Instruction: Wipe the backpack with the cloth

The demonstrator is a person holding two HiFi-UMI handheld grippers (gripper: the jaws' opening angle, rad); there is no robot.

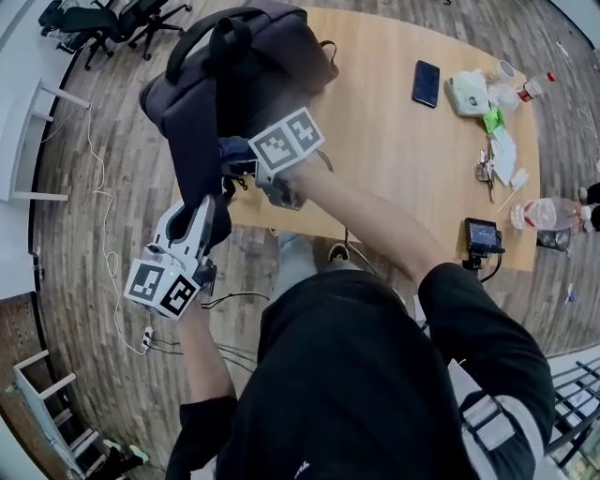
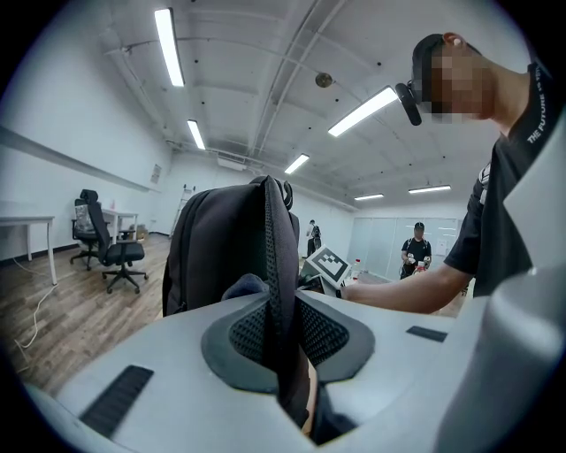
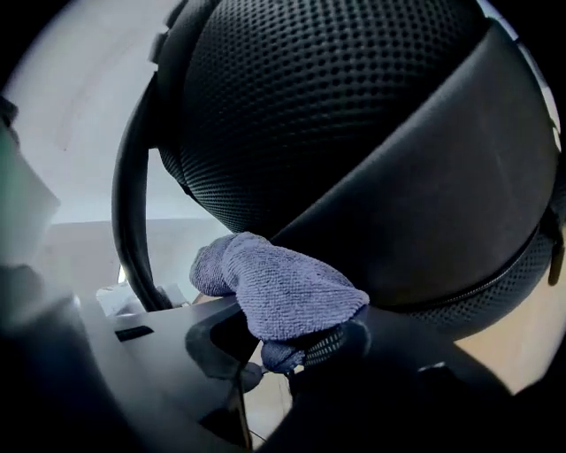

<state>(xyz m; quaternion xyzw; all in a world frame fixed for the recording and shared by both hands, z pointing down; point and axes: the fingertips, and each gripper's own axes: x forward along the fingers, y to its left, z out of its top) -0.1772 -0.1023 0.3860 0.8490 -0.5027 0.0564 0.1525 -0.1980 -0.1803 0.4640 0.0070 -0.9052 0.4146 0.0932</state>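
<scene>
A dark grey backpack (image 1: 239, 80) hangs over the near left corner of the wooden table (image 1: 394, 141). My left gripper (image 1: 208, 217) is shut on one of its shoulder straps (image 2: 279, 292), which runs up between the jaws. My right gripper (image 1: 232, 161) is shut on a folded blue-grey cloth (image 3: 270, 287) and holds it against the backpack's mesh back panel (image 3: 318, 106). In the head view the cloth (image 1: 234, 150) shows only as a small blue patch by the bag. The left gripper view shows the backpack (image 2: 225, 257) upright ahead, with the right gripper's marker cube (image 2: 327, 265) beside it.
On the table's right part lie a black phone (image 1: 426, 82), a tissue pack (image 1: 467, 92), plastic bottles (image 1: 548, 214), scissors (image 1: 487, 172) and a small black device (image 1: 482, 236). Office chairs (image 1: 103, 23) stand at the far left on the wooden floor. Cables (image 1: 112, 262) trail on the floor below my left gripper.
</scene>
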